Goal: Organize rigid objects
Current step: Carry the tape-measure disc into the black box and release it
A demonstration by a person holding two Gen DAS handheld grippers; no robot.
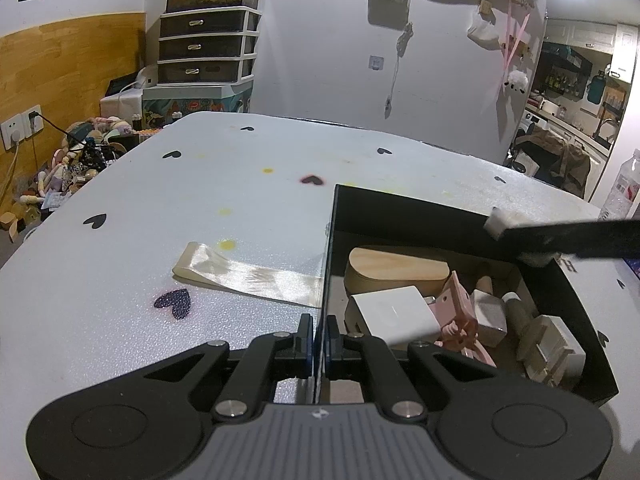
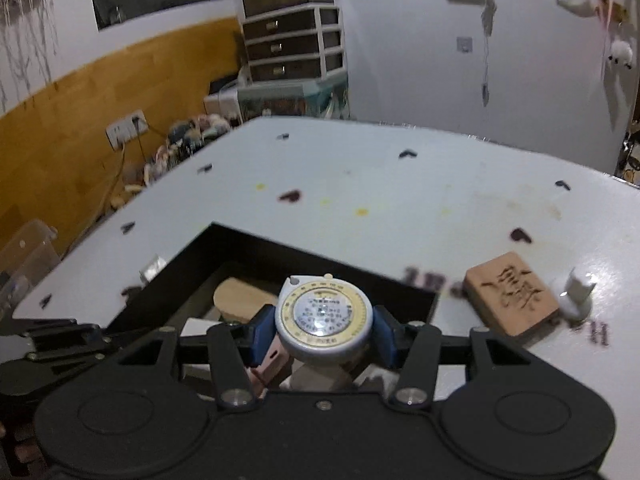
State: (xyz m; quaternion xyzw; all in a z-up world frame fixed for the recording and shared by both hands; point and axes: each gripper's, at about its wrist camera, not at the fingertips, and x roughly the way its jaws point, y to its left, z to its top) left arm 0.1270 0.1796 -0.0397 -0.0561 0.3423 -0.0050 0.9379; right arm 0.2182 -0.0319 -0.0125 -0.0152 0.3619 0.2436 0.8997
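Tape measure (image 2: pixel 325 317): round, white, yellow-ringed

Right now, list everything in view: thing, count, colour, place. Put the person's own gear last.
Table: one, white with dark heart marks, under everything.
Box: one, black, open, on the table.
Wooden oval block: one, tan, inside the box.
White block: one, white, in the box.
Pink piece: one, pink, in the box beside the white block.
Ribbon: one, cream, flat on the table beside the box.
Carved wooden tile: one, brown, on the table beyond the box.
White peg: one, white, beside the tile.
Tape measure: one, round, white with yellow ring, held over the box.
Left gripper: black, shut on the box wall.
Right gripper: black with blue pads, shut on the tape measure.
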